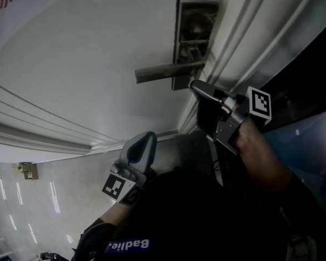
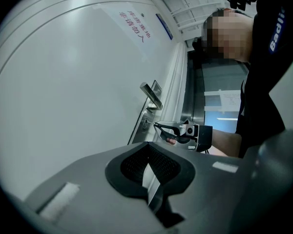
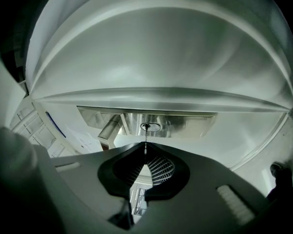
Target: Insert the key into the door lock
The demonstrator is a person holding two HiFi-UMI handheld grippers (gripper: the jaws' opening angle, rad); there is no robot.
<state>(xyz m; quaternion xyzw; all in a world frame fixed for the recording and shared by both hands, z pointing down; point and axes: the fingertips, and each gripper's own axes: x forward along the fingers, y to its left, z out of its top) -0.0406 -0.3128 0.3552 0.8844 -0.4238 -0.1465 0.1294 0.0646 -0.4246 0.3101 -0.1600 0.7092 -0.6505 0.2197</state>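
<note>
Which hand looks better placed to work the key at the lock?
The right: the right gripper pinches the key, its tip at the keyhole; the left gripper hangs back from the door, shut and empty.

Head view above, right gripper view close, left one farther — lock plate (image 1: 198,20) in all 3

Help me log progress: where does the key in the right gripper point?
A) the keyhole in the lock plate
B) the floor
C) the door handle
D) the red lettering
A: the key clamped in the right gripper runs straight to the keyhole in the lock plate.
</note>
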